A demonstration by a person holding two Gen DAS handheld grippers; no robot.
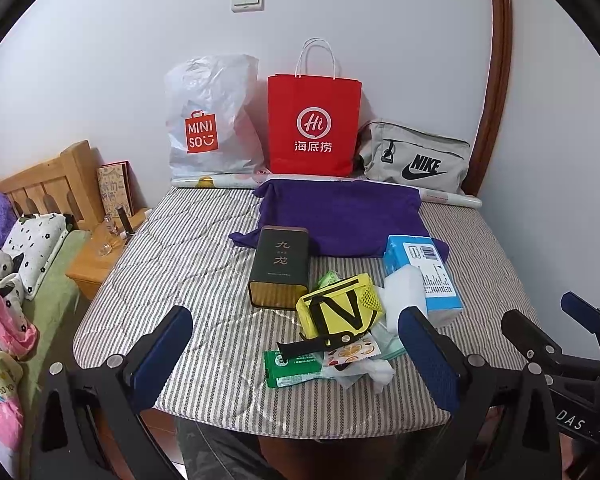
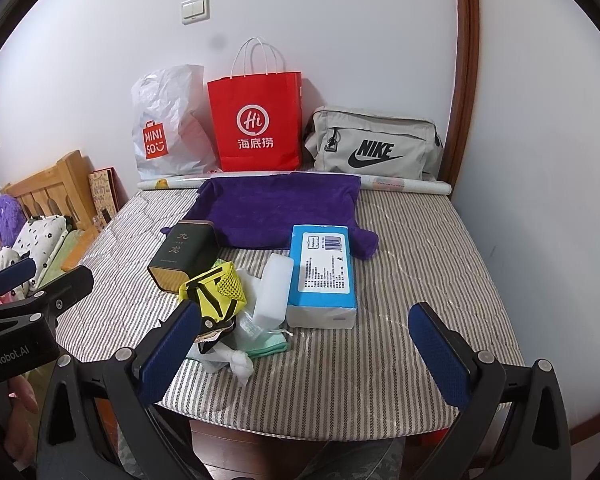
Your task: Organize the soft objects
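Both grippers hover side by side above the near edge of the striped mattress (image 1: 188, 248), level and aimed toward the far wall. The left gripper (image 1: 296, 354) stands wide apart and holds nothing; its blue pads (image 1: 162, 354) frame the near part of the pile. The right gripper (image 2: 304, 354) is likewise spread wide and empty, its left pad in front of the pile's near edge. In the right wrist view a bit of the person's hand (image 2: 22, 396) shows at the lower left, under the other gripper's body.

Take the dark tea tin (image 1: 280, 266) as landmark; it stands on end near the middle of the mattress. Just behind it lies the purple cloth (image 1: 340, 216), spread flat. Touching the tin's near right corner is the yellow pouch (image 1: 340, 312) with black straps, atop the pile. Right of the pouch lie a white foam block (image 1: 404, 292) and, beyond it, the blue tissue pack (image 1: 424, 276). In front of the pouch sit a green packet (image 1: 292, 368), a fruit-printed sachet (image 1: 356, 350) and crumpled white plastic (image 1: 376, 372).

Far behind the tin, along the wall, stand a white Miniso bag (image 1: 208, 120), a red paper bag (image 1: 312, 124) and a grey Nike bag (image 1: 416, 160).
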